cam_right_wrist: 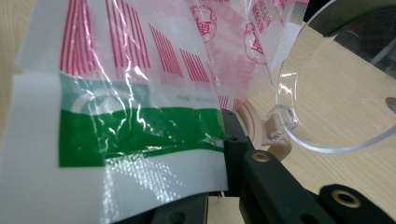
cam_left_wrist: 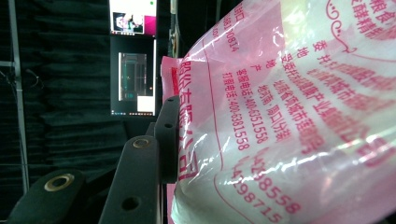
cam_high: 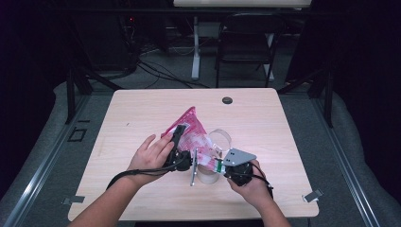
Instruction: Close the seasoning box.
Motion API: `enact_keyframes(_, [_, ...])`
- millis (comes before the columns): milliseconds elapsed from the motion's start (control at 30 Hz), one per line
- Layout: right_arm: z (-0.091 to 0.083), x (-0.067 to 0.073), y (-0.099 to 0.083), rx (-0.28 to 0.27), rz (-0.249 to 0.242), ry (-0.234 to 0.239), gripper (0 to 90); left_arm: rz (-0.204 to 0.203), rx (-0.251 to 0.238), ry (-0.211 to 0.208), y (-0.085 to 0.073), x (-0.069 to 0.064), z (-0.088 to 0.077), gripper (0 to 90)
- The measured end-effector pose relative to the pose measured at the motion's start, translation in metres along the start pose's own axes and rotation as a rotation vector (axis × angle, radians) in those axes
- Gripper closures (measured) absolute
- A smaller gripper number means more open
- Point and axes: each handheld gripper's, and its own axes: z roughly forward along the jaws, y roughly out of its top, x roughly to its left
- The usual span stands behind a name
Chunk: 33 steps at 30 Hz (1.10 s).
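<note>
Table (cam_high: 142, 113), pink bag (cam_high: 189, 127) hides container (cam_high: 222, 139) btm.

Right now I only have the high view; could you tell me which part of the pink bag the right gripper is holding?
Observer: The right gripper is shut on the pink bag at a white corner with a green band.
Operator: Thank you. What is just behind that corner?
Observer: A clear round lid rises beside a beige container.
Operator: And the left side, please?
Observer: One jaw of the left gripper presses on the bag's red-printed face; the bag hides the other jaw.
</note>
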Motion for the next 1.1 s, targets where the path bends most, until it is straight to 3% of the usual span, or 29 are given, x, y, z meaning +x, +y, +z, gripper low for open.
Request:
enact_keyframes(800, [0.001,0.002,0.001,-0.005,-0.011,0.003,90.0,-0.071,0.028,-0.051,-0.013,-0.018,0.001,62.7])
enact_keyframes(967, [0.001,0.003,0.003,-0.008,-0.016,0.004,90.0,-0.1,0.034,-0.066,-0.016,-0.021,0.001,62.7])
enact_keyframes(1100, [0.0,0.004,0.005,-0.02,-0.017,0.006,90.0,-0.146,0.041,-0.082,-0.019,-0.024,0.0,62.9])
